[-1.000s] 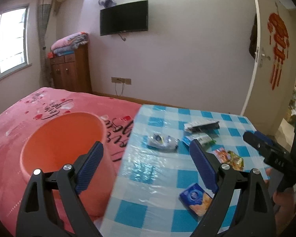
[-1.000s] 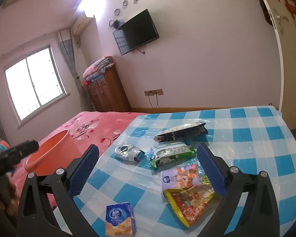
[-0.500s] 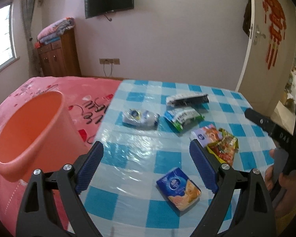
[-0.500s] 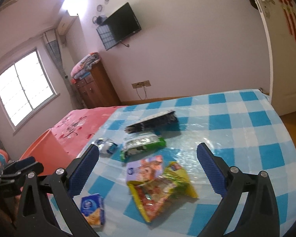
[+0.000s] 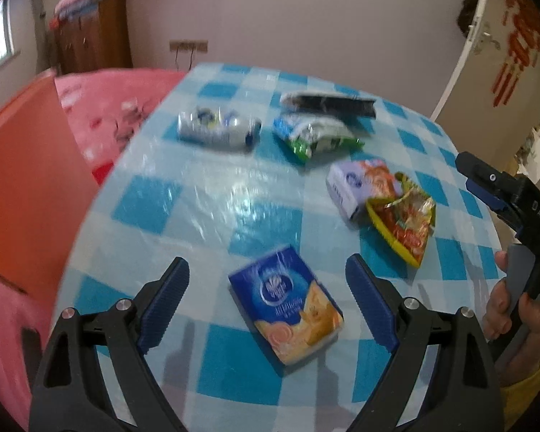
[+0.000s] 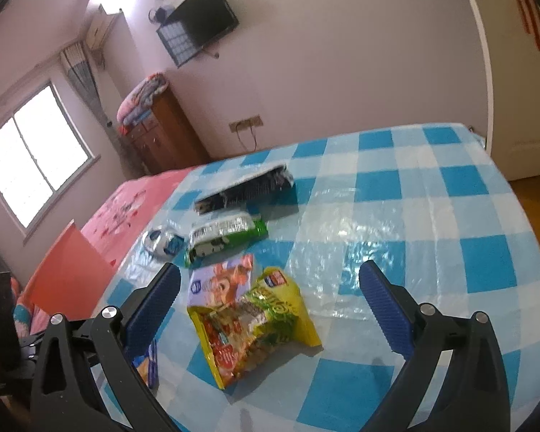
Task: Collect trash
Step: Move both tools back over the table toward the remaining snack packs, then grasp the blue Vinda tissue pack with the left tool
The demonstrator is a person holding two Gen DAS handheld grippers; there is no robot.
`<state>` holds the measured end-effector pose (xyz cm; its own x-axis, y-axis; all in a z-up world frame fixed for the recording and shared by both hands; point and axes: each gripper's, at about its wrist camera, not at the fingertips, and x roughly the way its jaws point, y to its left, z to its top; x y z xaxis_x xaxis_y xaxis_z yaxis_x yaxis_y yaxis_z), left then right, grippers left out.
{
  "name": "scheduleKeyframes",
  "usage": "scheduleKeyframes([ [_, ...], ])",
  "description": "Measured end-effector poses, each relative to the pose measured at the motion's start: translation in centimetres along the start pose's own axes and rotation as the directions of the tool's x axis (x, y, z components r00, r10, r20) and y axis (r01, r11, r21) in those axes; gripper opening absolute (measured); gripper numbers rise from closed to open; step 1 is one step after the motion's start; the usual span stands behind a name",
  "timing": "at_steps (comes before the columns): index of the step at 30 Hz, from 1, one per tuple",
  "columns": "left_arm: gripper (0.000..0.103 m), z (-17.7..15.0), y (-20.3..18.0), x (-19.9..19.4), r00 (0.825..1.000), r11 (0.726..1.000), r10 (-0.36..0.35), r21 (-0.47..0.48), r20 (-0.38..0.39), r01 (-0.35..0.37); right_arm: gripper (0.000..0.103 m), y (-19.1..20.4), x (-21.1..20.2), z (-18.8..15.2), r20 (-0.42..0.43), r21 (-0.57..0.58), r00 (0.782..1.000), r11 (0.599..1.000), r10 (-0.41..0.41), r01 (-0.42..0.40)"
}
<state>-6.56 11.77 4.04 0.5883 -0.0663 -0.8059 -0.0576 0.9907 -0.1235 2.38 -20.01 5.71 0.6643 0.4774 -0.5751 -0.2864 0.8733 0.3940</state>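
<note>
Six pieces of trash lie on a table (image 5: 212,212) covered by a blue-and-white checked cloth under clear plastic. Nearest the left gripper (image 5: 266,306) is a blue tissue pack (image 5: 284,304), flat on the cloth and framed between the two blue-padded fingers in the left wrist view; the jaws stand wide apart and touch nothing. Further right, a yellow snack bag (image 5: 403,221) overlaps the near edge of a pale purple packet (image 5: 356,183); in the right wrist view the same yellow snack bag (image 6: 255,324) and purple packet (image 6: 221,280) lie between the fingers of the right gripper (image 6: 270,309), whose jaws are likewise wide and empty. Beyond these lie a green-and-white wrapper (image 5: 315,136), a black wrapper (image 5: 329,102) touching its far side, and, apart to the left, a crumpled white-and-blue wrapper (image 5: 219,127).

Off the table's left edge stands an orange bin (image 5: 25,180), its wall beside a pink bedspread (image 5: 115,104). A hand (image 5: 514,309) with a yellow cuff grips the handle of the right gripper at the right margin of the left wrist view.

Background: a wooden cabinet (image 6: 162,136) topped with folded blankets, a wall-mounted television (image 6: 205,10), a window (image 6: 32,154), a white door (image 6: 514,72) bearing red ornaments.
</note>
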Motion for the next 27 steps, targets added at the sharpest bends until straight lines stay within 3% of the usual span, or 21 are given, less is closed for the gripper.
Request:
scheduleKeyframes([
  [6, 0.088, -0.6, -1.0, 1.1, 1.000, 1.000, 0.004, -0.010, -0.029, -0.004, 0.098, 0.2, 1.4, -0.8, -0.079, -0.045, 0.997, 0.999, 0.008, -0.012],
  [12, 0.076, -0.9, -2.1, 2.5, 0.998, 1.000, 0.031, 0.005, -0.061, -0.031, 0.098, -0.5, 2.6, -1.4, -0.146, -0.020, 0.989, 1.000, 0.013, -0.016],
  [27, 0.072, -0.6, -2.9, 3.6, 0.992, 0.995, 0.103, 0.026, -0.074, -0.101, 0.096, 0.2, 3.6, -2.2, -0.190, -0.063, 0.981, 0.997, 0.038, -0.051],
])
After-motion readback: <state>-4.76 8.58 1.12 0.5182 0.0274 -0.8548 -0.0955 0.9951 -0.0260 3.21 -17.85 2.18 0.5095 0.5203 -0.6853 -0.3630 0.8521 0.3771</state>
